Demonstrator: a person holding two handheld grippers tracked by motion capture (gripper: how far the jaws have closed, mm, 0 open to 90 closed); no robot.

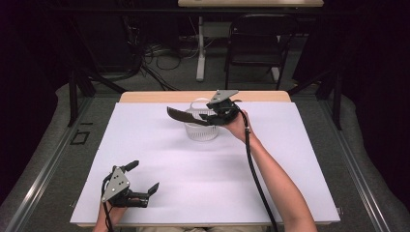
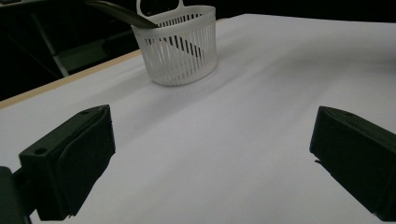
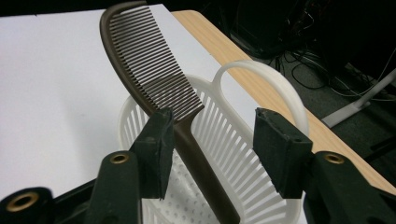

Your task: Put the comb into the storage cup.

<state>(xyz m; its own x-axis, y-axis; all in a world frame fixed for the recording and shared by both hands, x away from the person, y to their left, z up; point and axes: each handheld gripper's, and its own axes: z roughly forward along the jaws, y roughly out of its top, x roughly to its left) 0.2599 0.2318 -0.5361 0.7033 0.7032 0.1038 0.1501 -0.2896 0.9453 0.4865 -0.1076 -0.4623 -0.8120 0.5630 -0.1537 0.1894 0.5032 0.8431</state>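
The comb (image 3: 154, 77), dark brown and the one comb in sight, stands slanted in the white basket (image 3: 224, 154): its handle end reaches down inside, its toothed half leans out over the rim and away from the right gripper (image 3: 212, 149). In the right gripper view the handle lies against the inner face of the left-hand jaw while the other jaw stands clear of it with a plain gap, so the jaws are released and the comb seems to rest on the basket rather than in a grip; I judge it has been set there handle-first so that the rim props it. The slotted wall and the looped handle of the basket rise just beyond the jaws, and the high view shows the right gripper (image 1: 212, 116) poised over the basket (image 1: 200, 129) with the comb (image 1: 186, 117) jutting out past the jaw tips. There is a single basket, and nothing else lies in it that I can make out. Well apart from all this, near the person's edge of the surface (image 1: 203, 169), the left gripper (image 1: 144, 178) rests low with its jaws spread wide and nothing between them; from its own view the basket (image 2: 180, 46) sits far ahead of the jaws, the comb's end (image 2: 119, 13) poking over its rim. Two grippers, one in each hand, work over the white surface, which carries only the basket. Beyond it stand a dark folding chair (image 1: 256, 43) and a tangle of cables (image 1: 154, 53) on the floor.
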